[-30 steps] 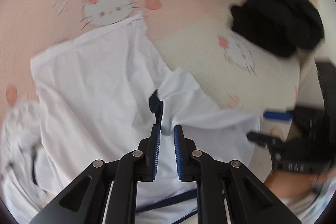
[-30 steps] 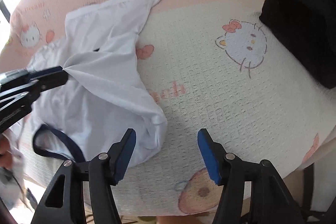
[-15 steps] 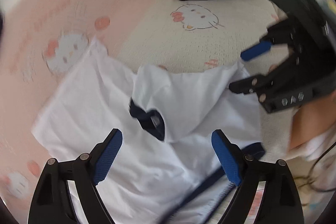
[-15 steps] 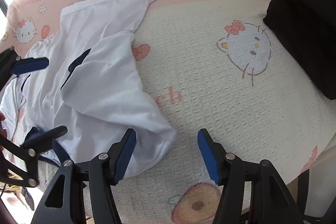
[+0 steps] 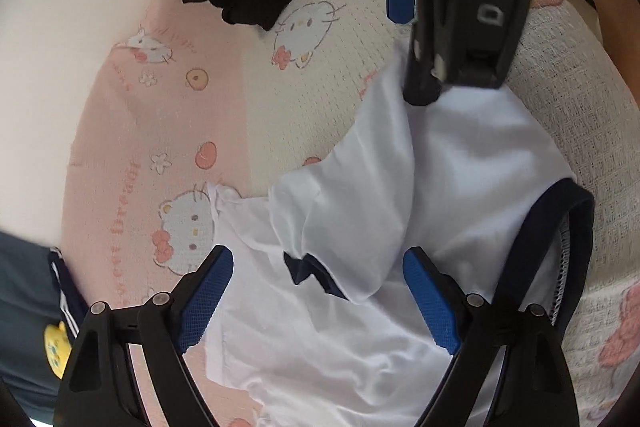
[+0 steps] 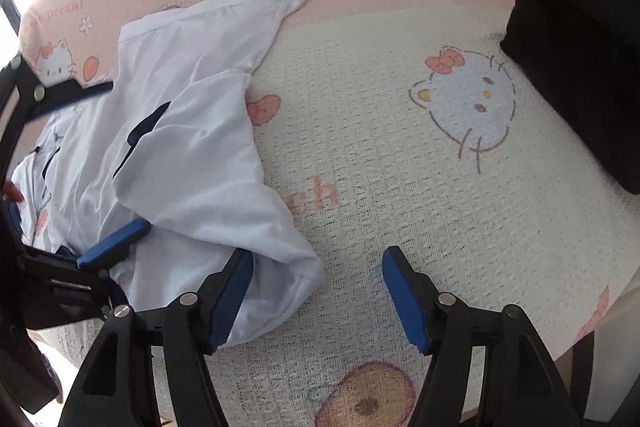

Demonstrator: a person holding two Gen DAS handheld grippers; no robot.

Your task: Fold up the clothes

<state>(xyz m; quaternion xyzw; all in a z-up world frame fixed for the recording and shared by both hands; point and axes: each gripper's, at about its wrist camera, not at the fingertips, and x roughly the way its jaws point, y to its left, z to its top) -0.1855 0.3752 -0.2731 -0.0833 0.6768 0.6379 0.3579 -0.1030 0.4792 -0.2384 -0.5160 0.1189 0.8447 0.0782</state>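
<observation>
Both grippers stand open and grip nothing: the left gripper [image 5: 318, 291] hovers directly over the white shirt [image 5: 360, 227] rumpled on the blanket [image 6: 400, 147], whereas only the shirt's corner reaches the right gripper [image 6: 318, 291], whose jaws have just widened.

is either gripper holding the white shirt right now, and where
Nothing is held. Both the left gripper and right gripper have open jaws over the white shirt.
</observation>
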